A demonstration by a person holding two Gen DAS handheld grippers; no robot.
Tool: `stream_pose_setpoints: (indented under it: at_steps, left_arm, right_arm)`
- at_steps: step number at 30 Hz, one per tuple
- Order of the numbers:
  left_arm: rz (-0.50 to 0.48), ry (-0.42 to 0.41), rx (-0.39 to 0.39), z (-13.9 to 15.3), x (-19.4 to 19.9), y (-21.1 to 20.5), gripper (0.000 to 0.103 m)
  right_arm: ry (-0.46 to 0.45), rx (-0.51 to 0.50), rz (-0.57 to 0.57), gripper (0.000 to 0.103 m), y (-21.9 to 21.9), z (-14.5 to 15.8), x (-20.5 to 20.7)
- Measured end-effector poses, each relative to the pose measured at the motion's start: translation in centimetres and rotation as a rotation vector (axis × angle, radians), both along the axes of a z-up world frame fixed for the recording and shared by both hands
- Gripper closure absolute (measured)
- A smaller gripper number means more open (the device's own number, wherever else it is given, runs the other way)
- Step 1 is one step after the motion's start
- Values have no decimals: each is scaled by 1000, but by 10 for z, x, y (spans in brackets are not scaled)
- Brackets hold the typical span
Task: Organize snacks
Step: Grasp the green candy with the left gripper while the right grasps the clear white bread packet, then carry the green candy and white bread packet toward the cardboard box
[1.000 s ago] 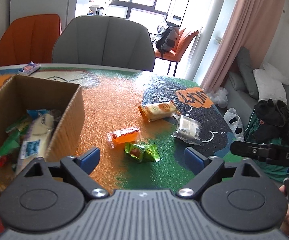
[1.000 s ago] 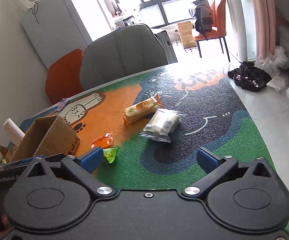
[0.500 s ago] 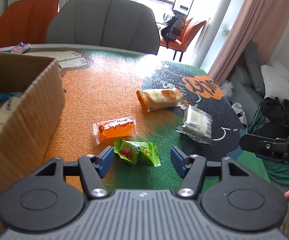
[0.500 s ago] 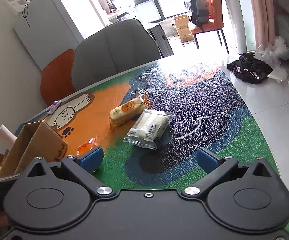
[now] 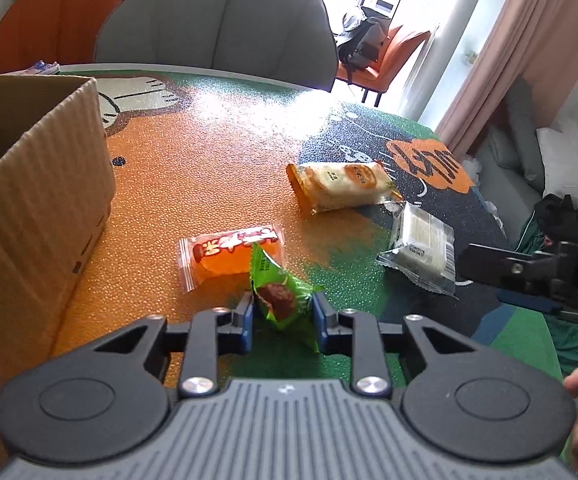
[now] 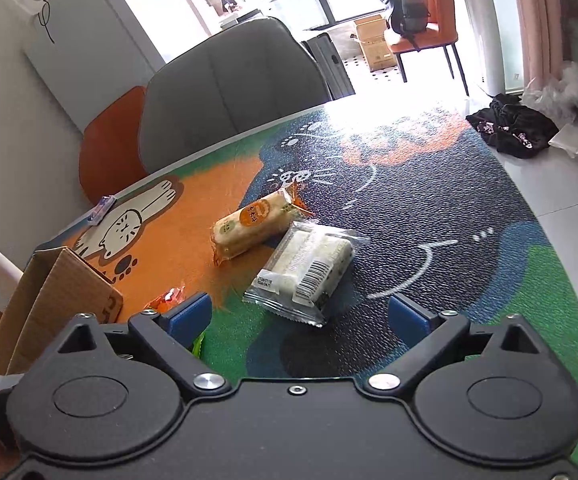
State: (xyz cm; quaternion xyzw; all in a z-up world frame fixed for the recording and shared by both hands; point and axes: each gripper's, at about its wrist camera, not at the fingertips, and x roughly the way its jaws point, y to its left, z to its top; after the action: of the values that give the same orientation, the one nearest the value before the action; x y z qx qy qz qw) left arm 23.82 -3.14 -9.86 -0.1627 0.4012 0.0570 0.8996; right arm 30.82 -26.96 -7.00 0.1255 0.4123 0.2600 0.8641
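1. Jaws of the left gripper (image 5: 280, 314) are closing, pads pinching the green snack packet (image 5: 279, 292) on the bench (image 5: 209, 168).
2. Right gripper (image 6: 299, 314) jaws spread wide and easing inward, empty, near the clear-wrapped white snack (image 6: 309, 270).

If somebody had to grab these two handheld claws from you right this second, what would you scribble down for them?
Left gripper: jaws closing on the green snack packet, which is crumpling up between the pads.
Right gripper: wide, just starting to close, holding nothing, aimed at the clear-wrapped white snack.
Loose on the table mat: the orange jelly packet, the orange-ended cracker pack and that white snack.
Cardboard box stands on the left; its contents are hidden from here.
Left to do: drop the green packet into the box, then the other three.
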Motion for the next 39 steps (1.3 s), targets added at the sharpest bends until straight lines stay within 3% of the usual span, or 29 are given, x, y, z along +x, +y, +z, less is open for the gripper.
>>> stream_pose_setpoints:
  at_steps: [18, 24, 26, 36, 39]
  left_arm:
    - [18, -30, -18, 13, -16, 16, 76]
    - [36, -33, -27, 12, -20, 23, 76]
    - [35, -36, -30, 12, -21, 24, 76]
    - [7, -34, -40, 12, -28, 18, 76]
    - [-2, -29, -42, 11, -28, 15, 76]
  right_arm:
    - [0, -109, -34, 10, 41, -15, 28]
    - [-25, -199, -49, 35, 44, -15, 26]
    - [-26, -214, -53, 51, 40, -14, 23]
    - [-17, -230, -32, 53, 24, -11, -4]
    - [-13, -248, -25, 49, 25, -10, -11]
